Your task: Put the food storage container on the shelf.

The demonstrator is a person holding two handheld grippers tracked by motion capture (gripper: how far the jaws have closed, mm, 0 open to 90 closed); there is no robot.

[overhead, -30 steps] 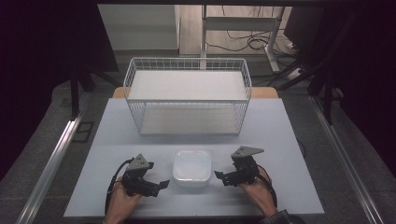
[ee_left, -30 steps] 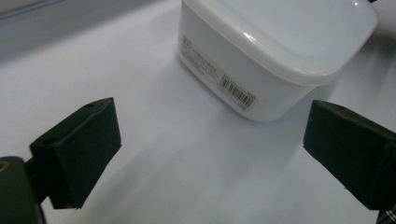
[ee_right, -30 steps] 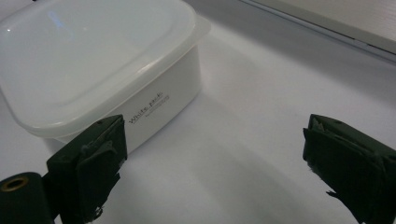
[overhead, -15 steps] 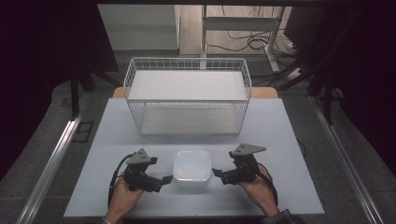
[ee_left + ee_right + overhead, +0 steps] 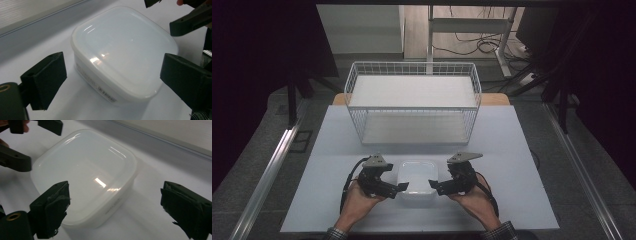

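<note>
A dark room surrounds a pale bench (image 5: 332,200), with a wire basket (image 5: 412,107) standing at its far half. On the near half, going from left to right, come the left tongs (image 5: 404,186), a white lidded tub (image 5: 417,179) and the right tongs (image 5: 432,184), both tongs pointing inward at the tub from opposite sides. The left tongs (image 5: 110,82) stand wide open, their jaws spread to either side of the tub's (image 5: 122,50) near corner and clear of it, so nothing is held. The tub sits flat on the bench, lid on, just in front of the basket. The right tongs (image 5: 115,212) are open too; their jaws have just been closing a little, with one corner of the tub (image 5: 85,172) between them but no pad pressing on it. Set symmetrically like this, the two tongs look placed to grip the tub from both sides, probably to lift it towards the basket.
</note>
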